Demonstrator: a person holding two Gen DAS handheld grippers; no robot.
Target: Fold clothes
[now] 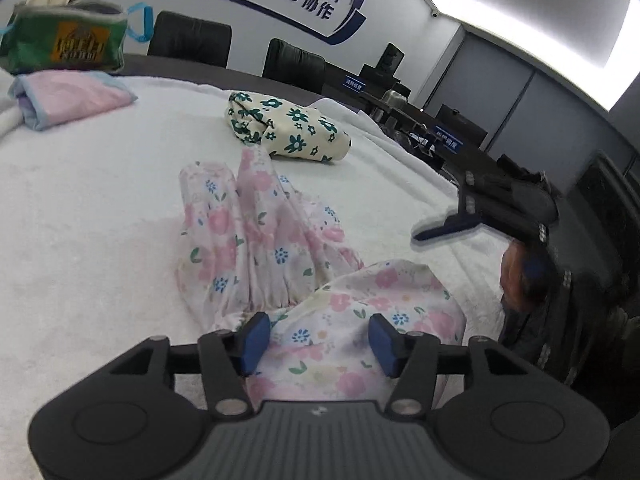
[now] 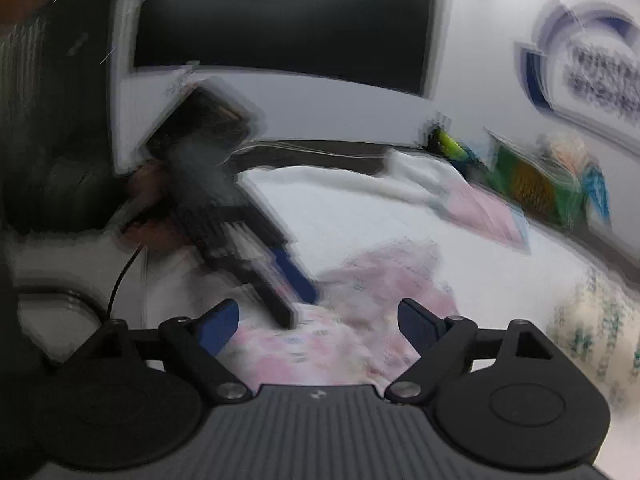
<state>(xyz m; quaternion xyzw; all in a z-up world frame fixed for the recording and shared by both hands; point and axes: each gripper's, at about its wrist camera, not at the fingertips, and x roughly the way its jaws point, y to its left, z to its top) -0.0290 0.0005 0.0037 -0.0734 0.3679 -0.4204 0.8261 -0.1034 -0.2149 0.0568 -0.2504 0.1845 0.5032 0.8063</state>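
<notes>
Right wrist view is smeared; both tongs, left [image 1: 320, 344] and right [image 2: 318, 326], gape over the floral garment [image 1: 256, 240].

Ceiling panel [image 1: 540, 12] is glaring bright up top; right wrist view's smearing badly, fisheye edges bending everywhere.

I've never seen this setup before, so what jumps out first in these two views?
The rumpled pink flowered garment sprawls across the white blanket, its near end between the open left gripper. Behind it lie a folded cream cloth with dark green flowers and, far left, a folded pink cloth in front of a green bag. The right gripper, also open, hangs over the same garment in a blurred view.
</notes>
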